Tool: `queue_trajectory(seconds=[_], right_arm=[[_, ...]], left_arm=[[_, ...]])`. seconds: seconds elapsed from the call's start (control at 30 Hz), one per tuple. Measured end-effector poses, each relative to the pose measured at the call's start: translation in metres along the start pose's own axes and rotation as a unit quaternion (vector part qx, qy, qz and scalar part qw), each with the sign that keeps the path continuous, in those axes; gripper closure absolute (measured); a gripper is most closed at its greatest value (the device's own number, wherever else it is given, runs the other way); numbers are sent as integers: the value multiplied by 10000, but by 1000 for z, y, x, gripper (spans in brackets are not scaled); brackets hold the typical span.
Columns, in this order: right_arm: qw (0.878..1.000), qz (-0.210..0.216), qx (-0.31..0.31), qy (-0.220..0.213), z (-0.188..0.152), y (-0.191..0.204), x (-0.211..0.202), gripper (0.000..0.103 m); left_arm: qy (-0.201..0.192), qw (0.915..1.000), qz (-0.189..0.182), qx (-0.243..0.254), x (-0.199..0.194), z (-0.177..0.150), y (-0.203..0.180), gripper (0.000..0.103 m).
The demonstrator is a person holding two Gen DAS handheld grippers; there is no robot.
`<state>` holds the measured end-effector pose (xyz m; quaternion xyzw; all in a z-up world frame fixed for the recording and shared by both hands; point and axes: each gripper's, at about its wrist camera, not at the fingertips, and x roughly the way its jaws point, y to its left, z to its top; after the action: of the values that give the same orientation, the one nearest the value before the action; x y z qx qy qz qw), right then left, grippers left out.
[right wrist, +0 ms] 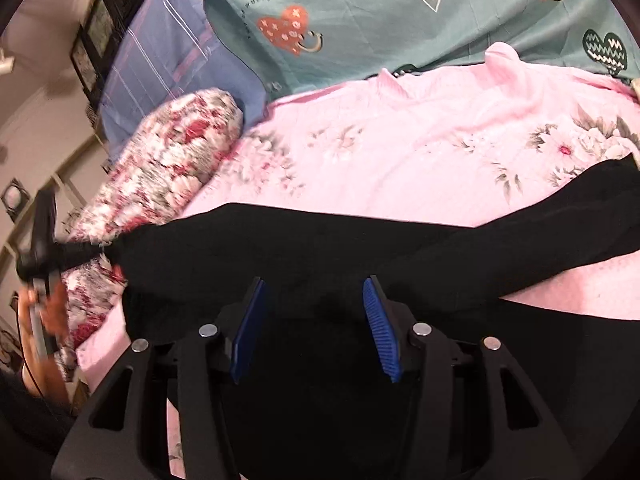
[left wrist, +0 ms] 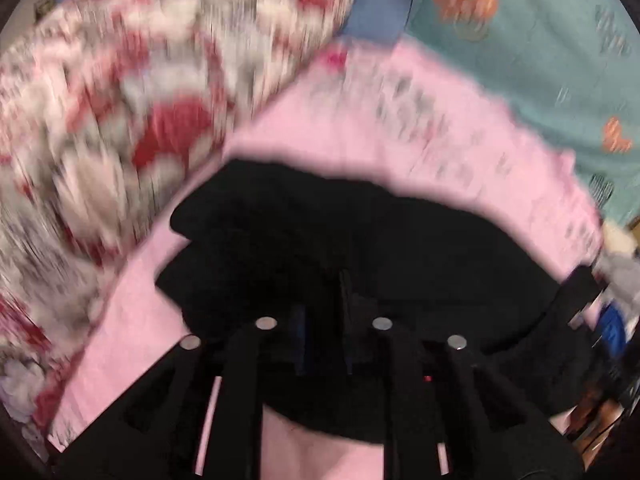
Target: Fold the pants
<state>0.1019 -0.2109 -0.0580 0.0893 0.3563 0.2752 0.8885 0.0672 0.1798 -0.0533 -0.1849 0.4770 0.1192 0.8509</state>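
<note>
The pair of black soft fabric pants [right wrist: 360, 248] is lying across a pale pink bedsheet printed with faint grey and pink flowers [right wrist: 400, 160] on a bed, stretching from the left edge of the right wrist view to its far right, where one end is reaching toward the sheet's edge. The right tool [right wrist: 316, 320] is hovering over the middle of the pants with its two blue ribbed pads [right wrist: 378, 328] spread wide apart and nothing between them. That same view is showing, at far left, the left tool [right wrist: 80, 258] pinching the left end of the pants just beside a long bolster pillow in a red, white and grey floral cover [right wrist: 160, 188]; a blurred bare hand is showing below it. The left wrist view is heavily motion-blurred: its own fingers are drawn close together with bunched black cloth [left wrist: 340, 240] gathered around them, so the left tool [left wrist: 324, 320] is clenched on the pants, and the floral bolster [left wrist: 140, 92] is filling the upper left. Only the right wrist view is showing the room sharply: a teal bedcover printed with orange and dark hearts [right wrist: 400, 20] is lying beyond the pink sheet, a blue striped pillow [right wrist: 168, 64] is resting behind the bolster, and a beige wall with dark framed pictures [right wrist: 92, 36] is rising at the upper left.
</note>
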Motion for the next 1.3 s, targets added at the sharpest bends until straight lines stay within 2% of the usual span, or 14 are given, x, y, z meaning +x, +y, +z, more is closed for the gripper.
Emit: queue_trajectory(seconds=[0.07, 0.1, 0.2, 0.27, 0.33, 0.43, 0.5, 0.57, 0.8, 0.87, 0.93, 1.03, 1.13, 1.3], right_arm=[[9985, -525, 176, -3, 3, -4, 1, 40], [9968, -734, 308, 41, 4, -7, 2, 39], [9916, -1157, 554, 156, 10, -12, -2, 39], [9846, -1578, 723, 217, 17, -17, -4, 39], [9814, -1639, 963, 270, 22, -24, -3, 39], [9782, -1710, 930, 723, 28, -24, 19, 40], [9749, -1776, 911, 988, 30, -23, 38, 49], [9733, -1786, 911, 1119, 31, -24, 51, 70], [9599, -2252, 1195, 1166, 40, -46, 70, 71], [9569, -2361, 1201, 1189, 42, -49, 70, 99], [9580, -2265, 1264, 1225, 41, -55, 66, 102], [9638, -2037, 1434, 954, 37, -56, 33, 103], [9730, -1708, 1530, 250, 31, -45, -35, 103], [9765, -1285, 1707, -266, -29, -17, -120, 103]], left_arm=[[639, 9972, 146, 354, 23, -14, 0, 85], [563, 9977, 117, 372, 21, -17, 2, 78], [168, 9998, -107, -16, 0, -10, 13, 28], [-253, 9995, -147, -110, -17, -4, 20, 27], [-621, 9980, 87, -19, -31, 1, 21, 16], [-639, 9977, 229, -83, -29, 3, 26, 15], [-527, 9982, 226, -199, -21, 3, 35, 15], [-363, 9985, 306, -283, -11, 1, 43, 15], [-354, 9982, 423, -220, 2, 0, 49, 17], [-288, 9986, 429, -149, 9, 1, 47, 17], [-186, 9967, 785, -27, 23, 0, 46, 17], [-64, 9951, 979, 101, 35, -2, 46, 15], [-63, 9964, 841, 5, 34, 0, 50, 15], [6, 9977, 680, -64, 33, 0, 56, 15]])
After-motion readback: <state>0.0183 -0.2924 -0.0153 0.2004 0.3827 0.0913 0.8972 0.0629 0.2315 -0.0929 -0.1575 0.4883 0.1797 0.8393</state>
